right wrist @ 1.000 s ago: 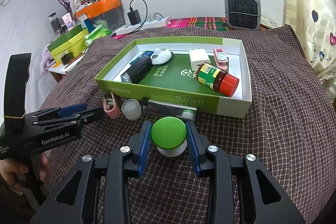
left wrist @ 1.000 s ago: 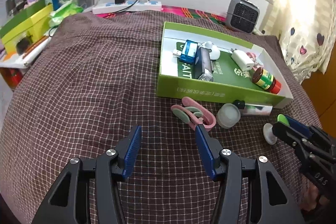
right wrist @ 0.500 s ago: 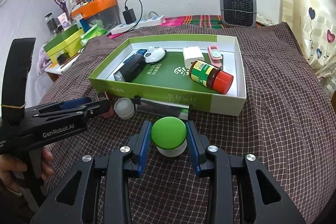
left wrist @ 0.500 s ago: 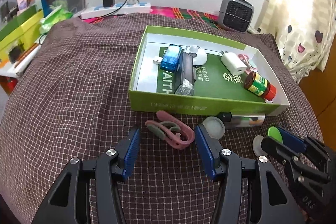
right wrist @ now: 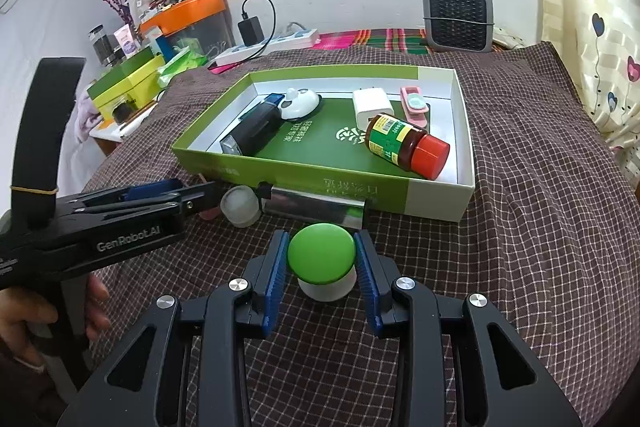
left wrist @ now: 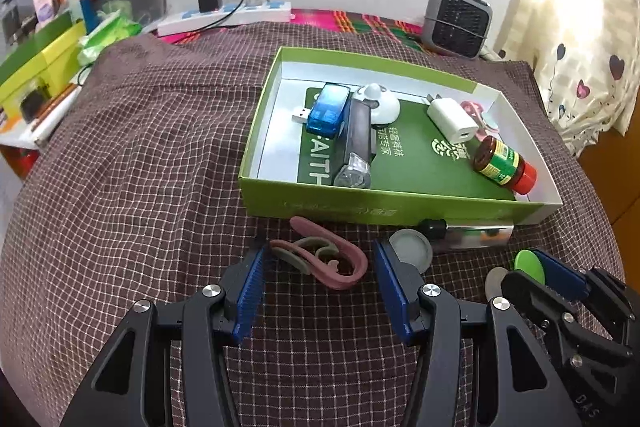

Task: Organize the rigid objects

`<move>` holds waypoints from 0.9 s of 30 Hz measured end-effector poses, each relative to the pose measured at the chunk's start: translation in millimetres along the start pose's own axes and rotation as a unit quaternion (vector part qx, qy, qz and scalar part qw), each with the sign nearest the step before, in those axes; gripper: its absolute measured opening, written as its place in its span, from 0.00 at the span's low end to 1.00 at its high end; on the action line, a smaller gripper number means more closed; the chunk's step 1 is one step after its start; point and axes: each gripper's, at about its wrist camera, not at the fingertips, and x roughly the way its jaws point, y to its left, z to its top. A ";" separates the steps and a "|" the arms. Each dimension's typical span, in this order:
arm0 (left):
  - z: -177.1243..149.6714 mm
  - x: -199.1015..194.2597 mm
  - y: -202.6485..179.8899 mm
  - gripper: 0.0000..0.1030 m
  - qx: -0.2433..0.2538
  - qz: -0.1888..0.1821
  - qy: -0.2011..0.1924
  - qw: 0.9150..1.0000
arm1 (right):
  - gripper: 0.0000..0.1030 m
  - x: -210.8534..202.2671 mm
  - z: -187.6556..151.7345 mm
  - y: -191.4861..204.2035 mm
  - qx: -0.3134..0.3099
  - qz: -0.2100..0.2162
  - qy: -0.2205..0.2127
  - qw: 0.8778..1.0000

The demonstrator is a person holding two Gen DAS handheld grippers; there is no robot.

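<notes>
At lower centre, a green-capped jar [right wrist: 322,263] is clamped by the right gripper [right wrist: 322,269]. The left gripper [left wrist: 320,285], fingers apart, brackets a pink clip [left wrist: 320,261]; closing is judged next, before the green box [left wrist: 400,205].

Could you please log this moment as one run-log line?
left tool: open around clip | right tool: shut on green jar | box: part-filled

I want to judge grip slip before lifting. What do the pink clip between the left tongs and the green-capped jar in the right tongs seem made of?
Pink clip: probably matte plastic with grey, rubbery-looking inner pads; dull surface, no glare. Green-capped jar: smooth, slightly glossy plastic cap, judging by its soft sheen, over a whitish, opaque base, likely plastic too, though glass cannot be ruled out.
</notes>
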 end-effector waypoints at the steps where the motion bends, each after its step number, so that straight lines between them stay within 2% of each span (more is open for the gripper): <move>1: -0.2 2.5 0.3 0.51 -0.001 0.003 0.006 1.000 | 0.34 0.1 -0.3 0.0 0.000 0.000 0.000 1.000; 19: -16.1 -12.6 31.5 0.51 -0.007 0.026 0.000 1.000 | 0.34 0.6 -0.9 1.1 0.001 0.003 0.001 1.000; 24: -17.6 -7.7 35.0 0.51 -0.015 0.004 0.000 1.000 | 0.34 0.3 -1.2 1.0 0.001 0.002 0.001 1.000; 27: -15.7 -3.6 32.3 0.51 -0.007 0.015 -0.006 1.000 | 0.34 0.4 -1.1 1.1 0.001 0.002 0.001 1.000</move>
